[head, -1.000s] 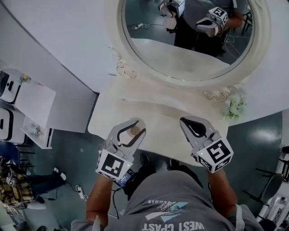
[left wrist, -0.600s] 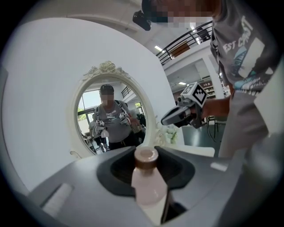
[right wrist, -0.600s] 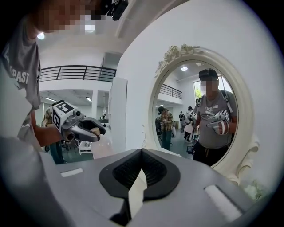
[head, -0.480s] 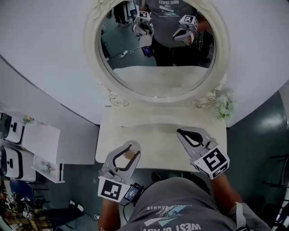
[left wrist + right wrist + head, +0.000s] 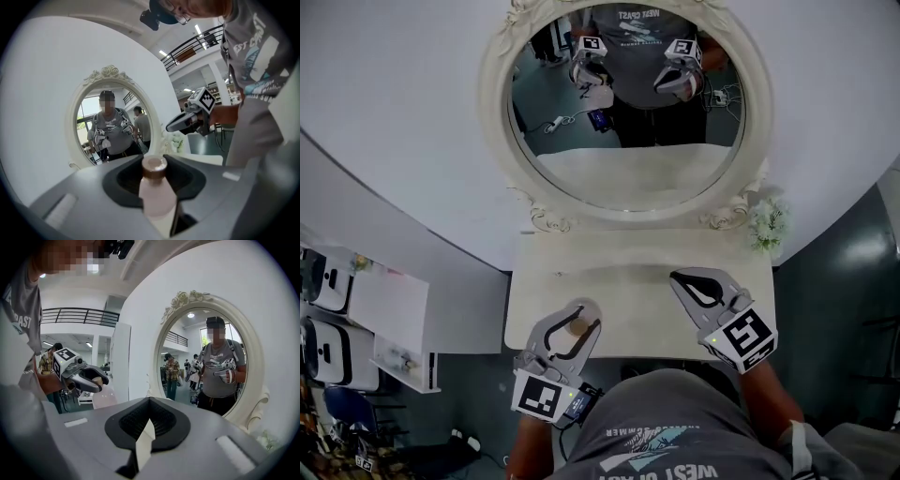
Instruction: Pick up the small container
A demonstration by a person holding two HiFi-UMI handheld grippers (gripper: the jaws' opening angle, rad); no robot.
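Note:
The small container (image 5: 157,192), a pale pink bottle with a brown cap, stands upright between the jaws of my left gripper (image 5: 154,161), which is shut on it. From the head view this gripper (image 5: 584,317) hangs over the front left edge of the cream vanity table (image 5: 628,281), with the brown cap (image 5: 578,326) showing between the jaws. My right gripper (image 5: 679,278) is over the table's front right, its jaws shut and empty, the tips (image 5: 149,401) meeting. In the right gripper view, the left gripper (image 5: 91,378) and the pink bottle (image 5: 104,399) appear at the left.
An oval mirror (image 5: 628,178) in an ornate cream frame rises behind the table against a white curved wall and reflects the person and both grippers. A small bunch of white flowers (image 5: 766,225) stands at the table's back right corner. White shelves (image 5: 384,319) stand to the left.
The head view has swung so that the whole mirror shows. Both grippers have lifted a little at the table's front edge. The bottle stays in the left jaws.

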